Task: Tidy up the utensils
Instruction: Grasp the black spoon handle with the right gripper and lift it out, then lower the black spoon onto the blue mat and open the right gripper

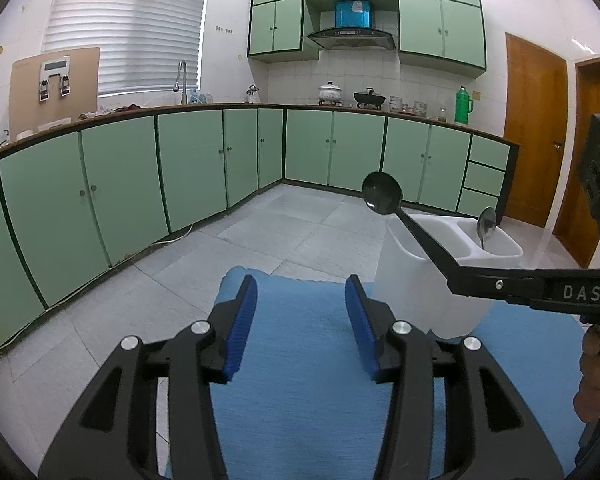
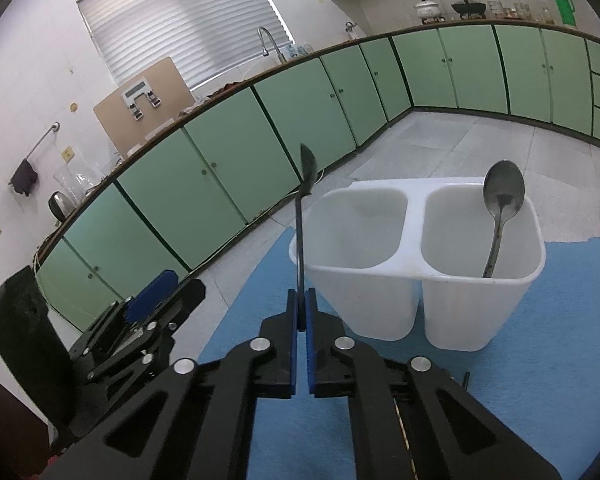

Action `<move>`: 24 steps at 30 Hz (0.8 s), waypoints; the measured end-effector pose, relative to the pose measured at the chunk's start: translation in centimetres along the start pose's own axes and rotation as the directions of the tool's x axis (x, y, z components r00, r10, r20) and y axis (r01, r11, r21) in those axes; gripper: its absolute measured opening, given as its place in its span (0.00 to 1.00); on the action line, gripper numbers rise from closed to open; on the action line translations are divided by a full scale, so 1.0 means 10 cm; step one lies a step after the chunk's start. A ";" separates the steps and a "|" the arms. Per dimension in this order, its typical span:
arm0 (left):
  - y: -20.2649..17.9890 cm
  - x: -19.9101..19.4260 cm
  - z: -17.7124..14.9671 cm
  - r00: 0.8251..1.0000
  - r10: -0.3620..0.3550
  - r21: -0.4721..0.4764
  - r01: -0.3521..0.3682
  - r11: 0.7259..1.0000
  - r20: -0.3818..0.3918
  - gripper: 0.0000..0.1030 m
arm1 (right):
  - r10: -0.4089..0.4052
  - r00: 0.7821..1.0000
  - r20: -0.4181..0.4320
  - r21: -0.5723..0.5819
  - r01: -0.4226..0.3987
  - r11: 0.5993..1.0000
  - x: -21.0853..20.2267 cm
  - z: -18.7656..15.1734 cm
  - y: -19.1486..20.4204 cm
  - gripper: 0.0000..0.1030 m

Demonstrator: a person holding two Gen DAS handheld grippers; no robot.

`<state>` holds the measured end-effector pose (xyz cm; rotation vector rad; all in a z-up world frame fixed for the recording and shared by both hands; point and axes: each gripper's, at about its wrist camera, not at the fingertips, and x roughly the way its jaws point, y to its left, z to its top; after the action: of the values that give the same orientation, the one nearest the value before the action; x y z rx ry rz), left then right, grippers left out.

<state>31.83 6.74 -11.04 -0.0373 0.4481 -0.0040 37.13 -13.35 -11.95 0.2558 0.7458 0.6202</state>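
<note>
Progress partial: metal spoon (image 2: 503, 196) stands in white two-compartment plastic holder (image 2: 416, 276), right compartment; right claw (image 2: 301, 312) clenched on black plastic ladle (image 2: 300, 236) beside its left rim; left claw (image 1: 301, 304) released, empty.

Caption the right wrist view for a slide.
Right gripper clamps a black ladle beside the two-compartment white holder, metal spoon in its right compartment.

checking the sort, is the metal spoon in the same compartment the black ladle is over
No, the metal spoon stands in the right compartment of the white holder, while the black ladle is left of it.
</note>
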 end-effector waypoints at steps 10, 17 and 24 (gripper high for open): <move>-0.10 -0.06 0.05 1.000 -0.024 0.009 0.024 1.000 0.011 0.44 | -0.015 1.000 0.020 0.001 0.015 1.000 -0.24 -0.04 0.03 0.04; -0.20 -0.12 0.10 0.997 -0.072 -0.009 0.072 0.997 0.012 0.44 | -0.048 0.998 0.039 0.014 0.047 0.999 -0.48 -0.12 -0.01 0.04; -0.31 -0.21 0.01 0.994 -0.110 -0.005 0.110 0.994 -0.018 0.50 | -0.039 0.999 -0.034 0.090 0.042 0.995 -0.50 -0.51 -0.09 0.04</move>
<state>29.98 3.68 -9.88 -0.0660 0.4640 -0.1121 31.13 -17.09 -13.24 0.3139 0.8094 0.5534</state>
